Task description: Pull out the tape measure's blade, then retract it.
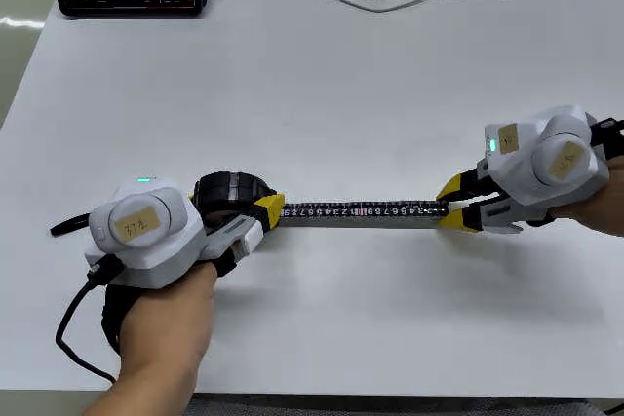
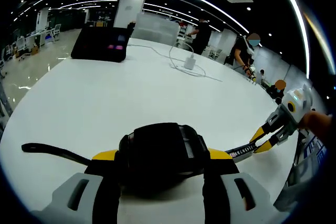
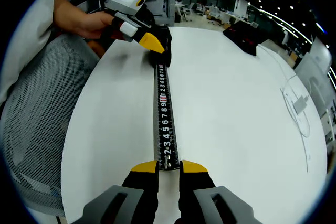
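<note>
Near left on the surface (image 1: 322,94), the left claw (image 1: 257,224) is clamping the case (image 1: 226,192), jaws pressing on its sides. The blade (image 1: 361,210) is lying flat, running right from the case to the right claw (image 1: 450,206), which is pinching its tip. Judgement: extension is proceeding. Pulling should be going level, in line with the case mouth, the case pinned down, to avoid kinking or twisting.

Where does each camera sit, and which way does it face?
Head view: headset, looking down at the white table; left gripper, right gripper and a hand show.
Left gripper view: behind its jaws, over the black tape measure case, facing the right gripper.
Right gripper view: behind its jaws, along the numbered blade, facing the left gripper.
Both gripper views share blade and case.
</note>
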The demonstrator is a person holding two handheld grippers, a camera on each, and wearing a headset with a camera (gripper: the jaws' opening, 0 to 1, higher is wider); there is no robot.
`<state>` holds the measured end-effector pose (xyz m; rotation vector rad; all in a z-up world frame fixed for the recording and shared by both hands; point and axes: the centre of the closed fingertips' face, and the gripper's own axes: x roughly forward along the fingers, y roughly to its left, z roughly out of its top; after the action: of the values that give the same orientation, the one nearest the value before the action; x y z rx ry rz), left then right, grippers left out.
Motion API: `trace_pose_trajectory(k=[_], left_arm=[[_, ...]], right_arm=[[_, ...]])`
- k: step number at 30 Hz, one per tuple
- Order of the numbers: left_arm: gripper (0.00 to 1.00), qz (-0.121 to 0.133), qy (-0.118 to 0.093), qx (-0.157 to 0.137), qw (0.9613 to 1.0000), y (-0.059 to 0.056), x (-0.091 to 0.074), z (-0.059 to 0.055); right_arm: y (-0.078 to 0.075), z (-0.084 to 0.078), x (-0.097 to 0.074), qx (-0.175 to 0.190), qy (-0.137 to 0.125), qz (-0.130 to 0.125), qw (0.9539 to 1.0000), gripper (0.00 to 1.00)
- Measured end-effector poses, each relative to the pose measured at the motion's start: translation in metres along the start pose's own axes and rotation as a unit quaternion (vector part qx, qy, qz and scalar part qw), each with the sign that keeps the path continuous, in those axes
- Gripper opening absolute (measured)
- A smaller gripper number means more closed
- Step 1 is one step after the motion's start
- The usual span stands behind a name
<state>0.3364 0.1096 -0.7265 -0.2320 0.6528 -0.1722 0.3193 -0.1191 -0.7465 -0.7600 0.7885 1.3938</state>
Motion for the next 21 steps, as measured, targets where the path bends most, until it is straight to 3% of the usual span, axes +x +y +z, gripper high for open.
trace_pose_trajectory(k=[21], left_arm=[[0.59, -0.003, 0.001, -0.005, 1.0, 0.001, 0.0, 0.0]], right_arm=[[0.0, 0.019, 0.014, 0.0, -0.016, 0.009, 0.9998, 0.11]])
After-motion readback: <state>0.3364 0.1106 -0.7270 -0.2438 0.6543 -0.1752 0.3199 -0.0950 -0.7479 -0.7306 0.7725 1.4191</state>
